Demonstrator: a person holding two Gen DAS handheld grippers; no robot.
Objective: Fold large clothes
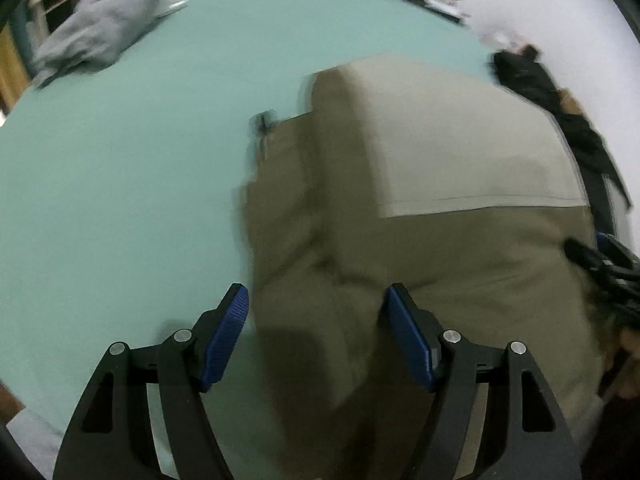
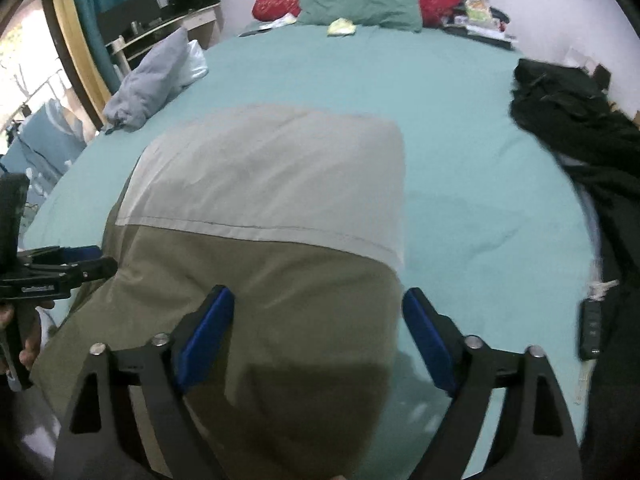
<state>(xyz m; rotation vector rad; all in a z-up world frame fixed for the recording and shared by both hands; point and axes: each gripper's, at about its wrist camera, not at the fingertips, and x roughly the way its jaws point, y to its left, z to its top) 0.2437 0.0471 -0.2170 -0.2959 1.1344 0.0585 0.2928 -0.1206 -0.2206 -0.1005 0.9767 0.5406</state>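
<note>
Left and right wrist views over a bed [image 2: 460, 128] with a teal sheet. A two-tone garment [image 2: 272, 208], pale grey at its far end and olive at its near end, lies folded on the sheet at the near side of the bed.

Left gripper [image 1: 316, 320]: fingers [image 1: 226, 336] spread, nothing pinched. The garment's olive part shows between and below them; its left edge runs just inside the left finger, which stands over bare sheet. The left view is blurred, so contact with the cloth cannot be told.

Right gripper [image 2: 318, 336]: fingers [image 2: 428, 340] spread wide, nothing pinched. The garment's right edge runs between them; the left finger lies over olive cloth, the right finger over sheet.

In the right view the left gripper [image 2: 86, 266] appears at the garment's left edge. A grey garment [image 2: 152, 80] lies at the bed's far left, black clothes [image 2: 580, 128] along its right side, pillows [image 2: 360, 0] at the head, and a dark remote [image 2: 591, 330] near the right edge.
</note>
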